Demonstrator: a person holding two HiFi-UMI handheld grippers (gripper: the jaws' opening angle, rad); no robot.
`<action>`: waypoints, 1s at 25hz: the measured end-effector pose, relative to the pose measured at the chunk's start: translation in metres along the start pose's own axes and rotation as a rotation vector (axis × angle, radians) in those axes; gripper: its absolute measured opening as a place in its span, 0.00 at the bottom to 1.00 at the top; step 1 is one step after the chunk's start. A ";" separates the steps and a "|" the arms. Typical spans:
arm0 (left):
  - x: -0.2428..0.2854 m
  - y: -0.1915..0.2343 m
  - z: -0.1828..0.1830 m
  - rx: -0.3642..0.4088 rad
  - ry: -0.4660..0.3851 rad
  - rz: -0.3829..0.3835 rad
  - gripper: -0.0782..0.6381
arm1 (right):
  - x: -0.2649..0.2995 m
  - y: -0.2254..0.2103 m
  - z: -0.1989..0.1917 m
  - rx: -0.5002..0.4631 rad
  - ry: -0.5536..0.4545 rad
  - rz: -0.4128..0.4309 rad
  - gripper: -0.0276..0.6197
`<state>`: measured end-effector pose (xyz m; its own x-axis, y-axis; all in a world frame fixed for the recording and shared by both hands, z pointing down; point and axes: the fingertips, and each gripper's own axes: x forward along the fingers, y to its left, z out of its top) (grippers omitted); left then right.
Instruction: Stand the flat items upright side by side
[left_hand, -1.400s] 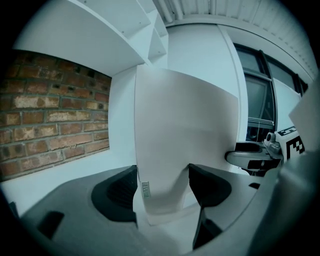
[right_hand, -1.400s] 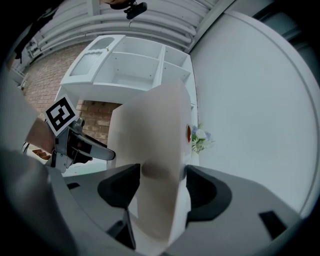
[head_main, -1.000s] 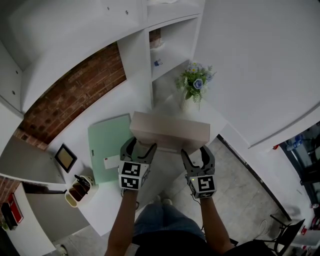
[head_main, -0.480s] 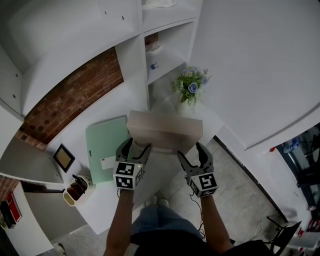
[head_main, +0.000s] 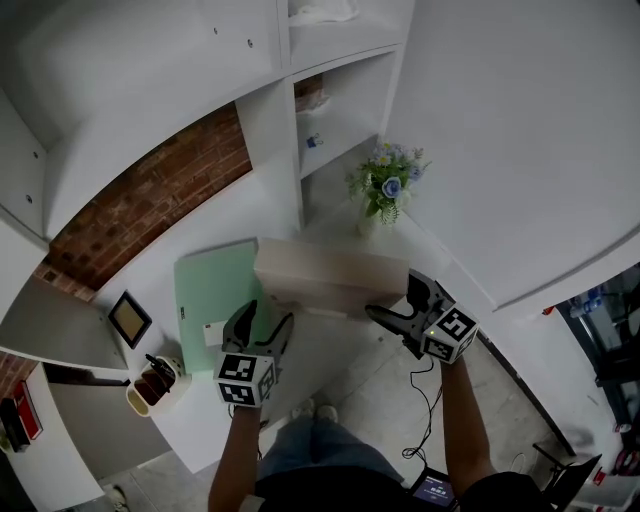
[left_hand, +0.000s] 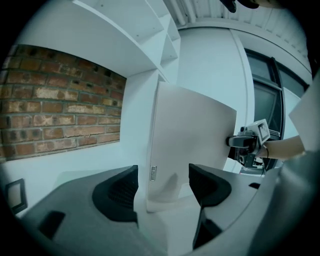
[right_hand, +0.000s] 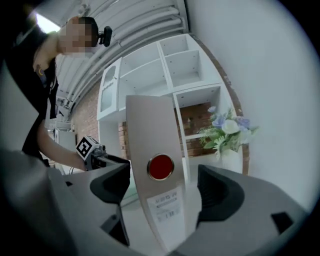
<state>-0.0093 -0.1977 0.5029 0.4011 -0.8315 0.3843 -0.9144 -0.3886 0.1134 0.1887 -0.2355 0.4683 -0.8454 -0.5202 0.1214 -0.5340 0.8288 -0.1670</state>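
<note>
A long beige file box (head_main: 330, 275) stands upright on the white desk (head_main: 300, 350), its narrow ends towards my two grippers. A green folder (head_main: 215, 290) lies flat to its left. My left gripper (head_main: 258, 320) straddles the box's left end (left_hand: 190, 145), with a gap visible at each pad. My right gripper (head_main: 398, 300) is at the right end (right_hand: 150, 130), which carries a red round button (right_hand: 161, 167). Its jaws are opening, with the box end between them and clear of both pads.
A vase of flowers (head_main: 385, 185) stands behind the box near the white shelf unit (head_main: 330, 110). A small picture frame (head_main: 130, 316) and a pen holder (head_main: 155, 380) sit at the desk's left. A brick wall (head_main: 150, 200) backs the desk.
My right gripper has swung from the box's front to its right end, and its jaws have spread wider. My left gripper has drawn back a little towards me. The box stays upright.
</note>
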 end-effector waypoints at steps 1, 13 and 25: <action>-0.003 0.000 -0.002 -0.006 -0.002 0.001 0.52 | 0.004 0.002 0.000 -0.004 0.021 0.043 0.67; -0.014 -0.016 -0.010 -0.031 -0.028 -0.026 0.52 | 0.032 0.018 -0.010 -0.061 0.122 0.184 0.65; -0.009 -0.023 -0.014 -0.027 -0.009 -0.036 0.52 | 0.028 0.027 -0.004 -0.136 0.042 0.062 0.51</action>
<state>0.0069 -0.1756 0.5099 0.4340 -0.8207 0.3715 -0.9005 -0.4077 0.1514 0.1509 -0.2273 0.4710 -0.8738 -0.4603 0.1565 -0.4715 0.8809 -0.0414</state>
